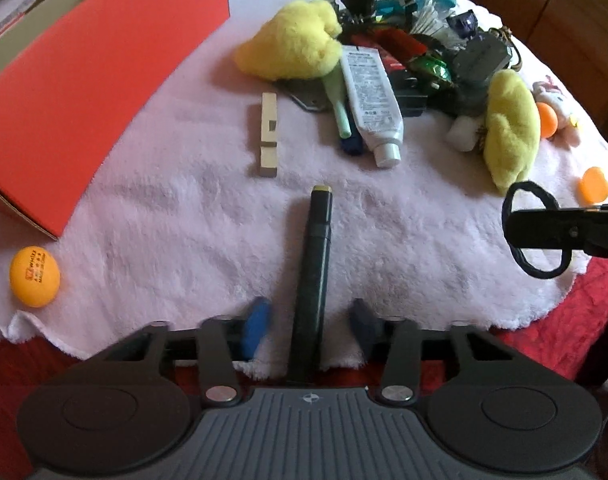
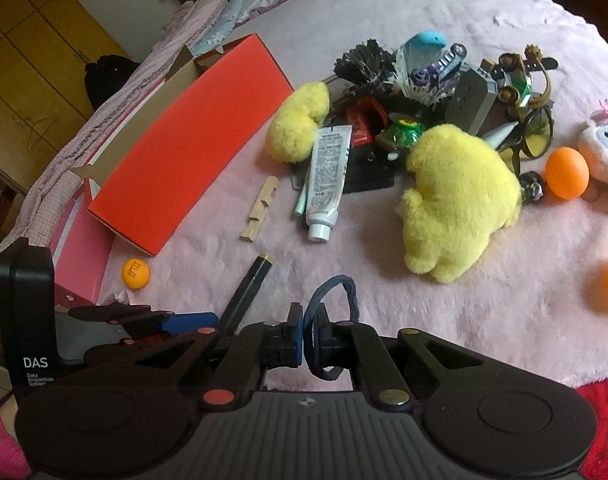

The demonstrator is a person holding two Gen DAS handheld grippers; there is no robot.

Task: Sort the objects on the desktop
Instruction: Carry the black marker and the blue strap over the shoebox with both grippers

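Note:
A black marker pen (image 1: pixel 315 264) with a gold tip lies on the pink fluffy cloth (image 1: pixel 184 220), between the open jaws of my left gripper (image 1: pixel 310 326); the blue pads (image 1: pixel 256 326) stand apart on either side and do not touch it. The pen also shows in the right wrist view (image 2: pixel 249 288). My right gripper (image 2: pixel 309 334) is shut on a dark hair tie (image 2: pixel 336 300), held above the cloth; it shows at the right edge of the left wrist view (image 1: pixel 532 228). A red open box (image 1: pixel 88 92) lies to the left.
A pile holds two yellow plush toys (image 2: pixel 460 200), a white tube (image 1: pixel 374 100), a wooden block (image 1: pixel 269 136), a green pen (image 1: pixel 338 108), glasses (image 2: pixel 532 136) and other small items. Orange balls lie by the box (image 1: pixel 35 276) and at the right (image 1: pixel 594 185).

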